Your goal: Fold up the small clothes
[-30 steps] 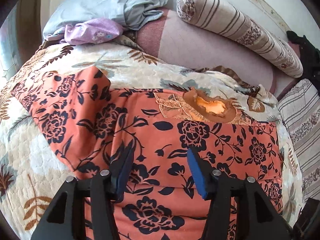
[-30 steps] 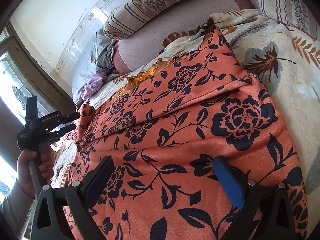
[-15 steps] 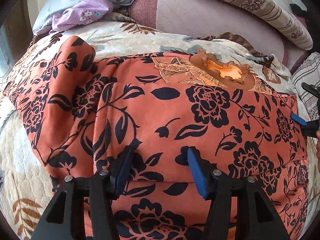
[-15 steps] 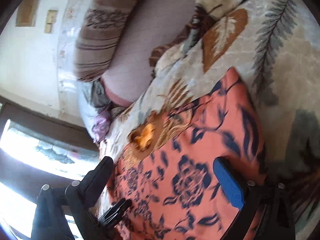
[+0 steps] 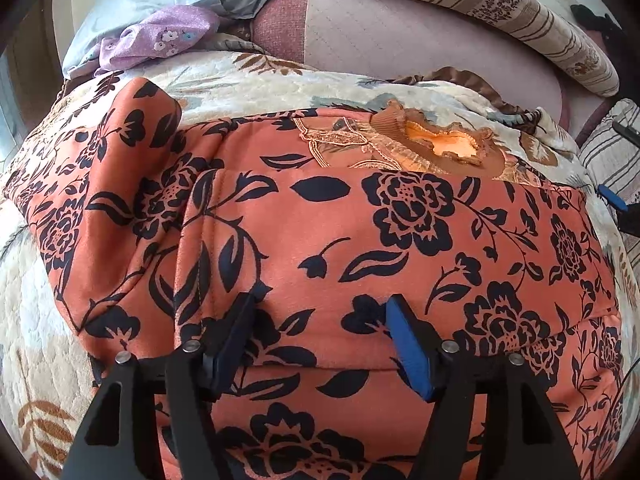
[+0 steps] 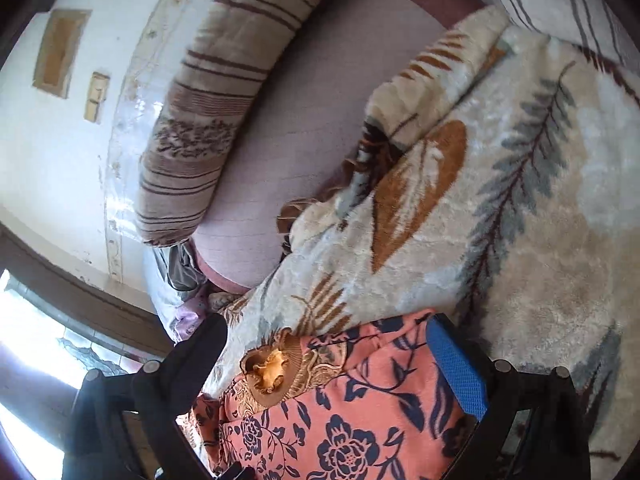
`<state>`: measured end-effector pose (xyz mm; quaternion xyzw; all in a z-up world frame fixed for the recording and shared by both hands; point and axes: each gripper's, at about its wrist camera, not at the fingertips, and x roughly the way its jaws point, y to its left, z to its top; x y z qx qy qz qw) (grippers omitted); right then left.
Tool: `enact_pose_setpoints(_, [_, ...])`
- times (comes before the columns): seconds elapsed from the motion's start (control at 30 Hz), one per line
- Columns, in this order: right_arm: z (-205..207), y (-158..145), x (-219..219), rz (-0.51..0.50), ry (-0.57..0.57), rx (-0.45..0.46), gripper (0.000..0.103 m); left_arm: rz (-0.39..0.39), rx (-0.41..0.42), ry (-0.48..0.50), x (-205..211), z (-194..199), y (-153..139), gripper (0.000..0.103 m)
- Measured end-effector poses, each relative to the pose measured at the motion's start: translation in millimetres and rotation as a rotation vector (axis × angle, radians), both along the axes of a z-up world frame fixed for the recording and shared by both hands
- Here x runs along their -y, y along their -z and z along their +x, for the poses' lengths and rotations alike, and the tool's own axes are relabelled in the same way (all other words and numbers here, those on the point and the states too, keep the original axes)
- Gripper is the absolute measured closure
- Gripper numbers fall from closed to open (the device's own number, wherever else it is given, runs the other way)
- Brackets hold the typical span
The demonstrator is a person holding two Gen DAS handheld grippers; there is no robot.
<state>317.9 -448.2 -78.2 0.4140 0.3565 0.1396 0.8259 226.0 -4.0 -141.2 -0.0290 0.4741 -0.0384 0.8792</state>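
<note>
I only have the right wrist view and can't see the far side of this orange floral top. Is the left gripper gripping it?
Observer: No. The left gripper is over the orange floral top with its jaws opening, and its pads pinch no fabric.
Operator: How does the sleeve on that side lie?
Observer: That sleeve lies rumpled out to the side on the leaf-print blanket, not folded over the body.
</note>
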Motion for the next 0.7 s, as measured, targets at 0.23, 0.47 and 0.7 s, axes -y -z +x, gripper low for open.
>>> enact_pose_setpoints(0.23, [23.9,59.9,13.1,-0.021,0.114,-0.164,0.007,-0.003,-0.011,0.018,0.5,1.5,-0.3,0.029])
enact_pose_setpoints(0.47, [-51.4,-19.4,-67.5,-0.195,-0.032,0.016,0.004,-0.13,0.015,0.023,-29.6,-10.7,-33.5,0.029])
enact_pose_setpoints(0.7, [-141.3,38.4,-181.5,-0.182,-0.34,-0.015,0.004,-0.498,0.117,-0.29,-195.7,-25.0,-75.6,0.027])
